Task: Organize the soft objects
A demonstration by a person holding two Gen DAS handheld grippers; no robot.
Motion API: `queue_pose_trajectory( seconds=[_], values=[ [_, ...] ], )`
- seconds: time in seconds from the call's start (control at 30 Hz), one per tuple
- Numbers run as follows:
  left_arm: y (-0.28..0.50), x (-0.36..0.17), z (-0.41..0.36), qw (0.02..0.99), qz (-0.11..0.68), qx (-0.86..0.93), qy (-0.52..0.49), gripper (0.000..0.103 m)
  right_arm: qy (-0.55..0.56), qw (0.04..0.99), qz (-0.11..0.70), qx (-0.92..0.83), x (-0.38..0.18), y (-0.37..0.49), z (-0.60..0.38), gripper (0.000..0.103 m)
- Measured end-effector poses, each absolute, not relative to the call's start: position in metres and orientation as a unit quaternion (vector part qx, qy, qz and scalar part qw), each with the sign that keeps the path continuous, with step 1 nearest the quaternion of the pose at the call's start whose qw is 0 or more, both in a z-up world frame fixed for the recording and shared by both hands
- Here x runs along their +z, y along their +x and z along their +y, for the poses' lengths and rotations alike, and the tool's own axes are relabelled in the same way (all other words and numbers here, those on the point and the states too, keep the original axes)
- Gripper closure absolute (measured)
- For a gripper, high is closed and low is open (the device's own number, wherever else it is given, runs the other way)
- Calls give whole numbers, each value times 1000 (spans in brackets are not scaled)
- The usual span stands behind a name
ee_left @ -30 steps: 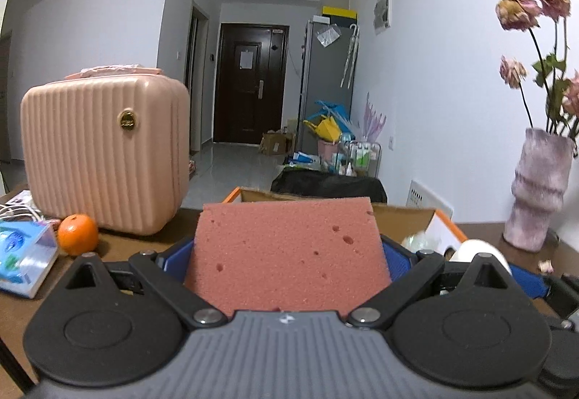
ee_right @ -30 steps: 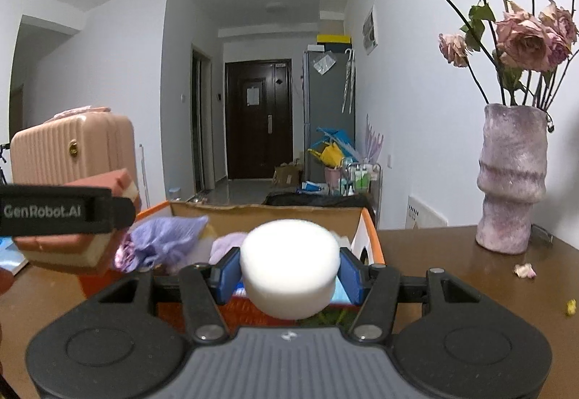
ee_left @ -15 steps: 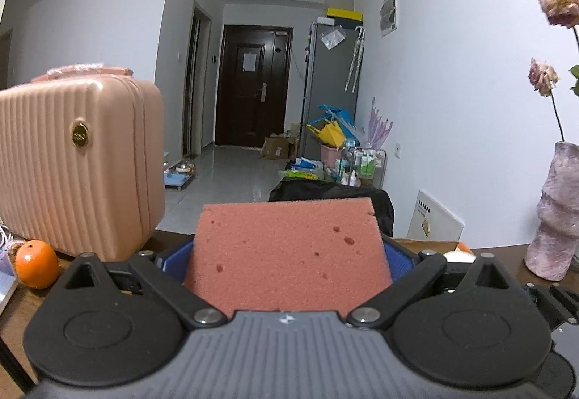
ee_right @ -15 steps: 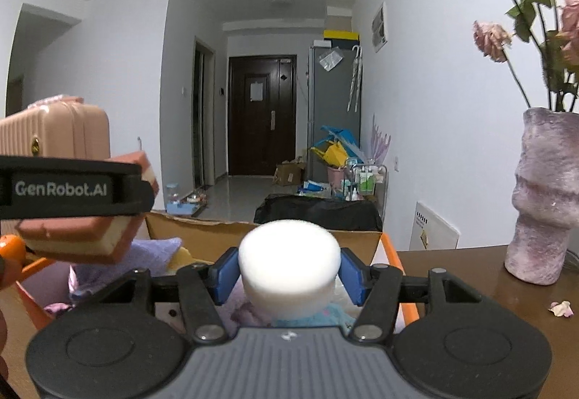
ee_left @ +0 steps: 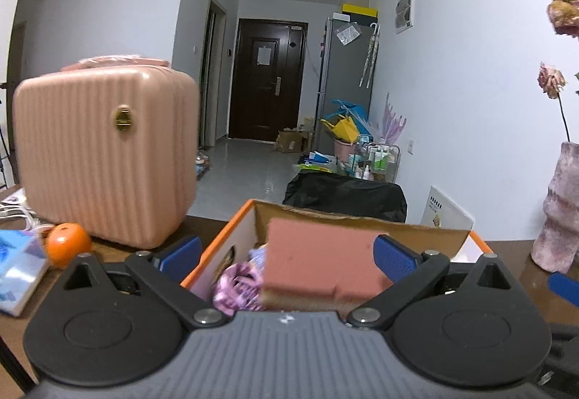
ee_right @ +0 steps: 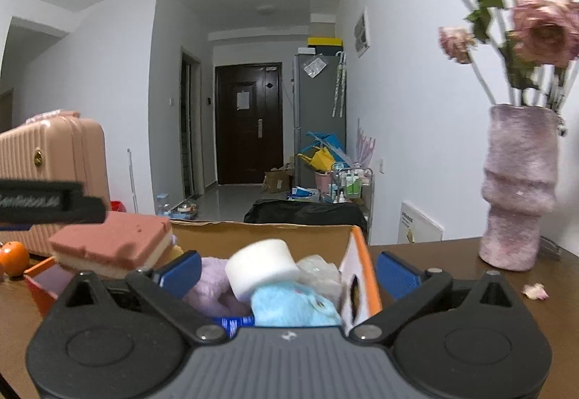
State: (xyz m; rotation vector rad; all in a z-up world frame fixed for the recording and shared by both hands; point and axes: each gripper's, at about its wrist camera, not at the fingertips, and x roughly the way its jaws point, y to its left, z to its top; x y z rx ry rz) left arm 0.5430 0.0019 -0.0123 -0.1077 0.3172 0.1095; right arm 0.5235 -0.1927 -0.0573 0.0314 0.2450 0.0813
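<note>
Listing by view. Left wrist: left gripper, blue pads spread wide, gripping nothing. Pink sponge between the pads, tilted over the open cardboard box; motion-blurred, and whether its right edge touches the right pad cannot be told. Purple soft item in the box, partly hidden by the sponge and gripper body. Peach case, orange and tissue pack on the table to the left; vase cut off at right.

Right wrist: right gripper, jaws opening, pads clear of the white foam cylinder, which lies tilted on a blue plush inside the box. Lilac plush and crinkled plastic partly covered. Sponge at left below the other gripper's blurred finger.
</note>
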Motion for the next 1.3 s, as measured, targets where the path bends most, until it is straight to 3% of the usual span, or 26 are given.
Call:
queue_pose_trajectory(
  seconds=[0.97,1.3],
  values=[
    [174,-9,18,995,95,4,24,0,-1,993,105,45,-32,174,-233,0],
    [102,-14,24,997,78,14,13,0,-2,994,96,61,-21,93,-231,0]
  ],
)
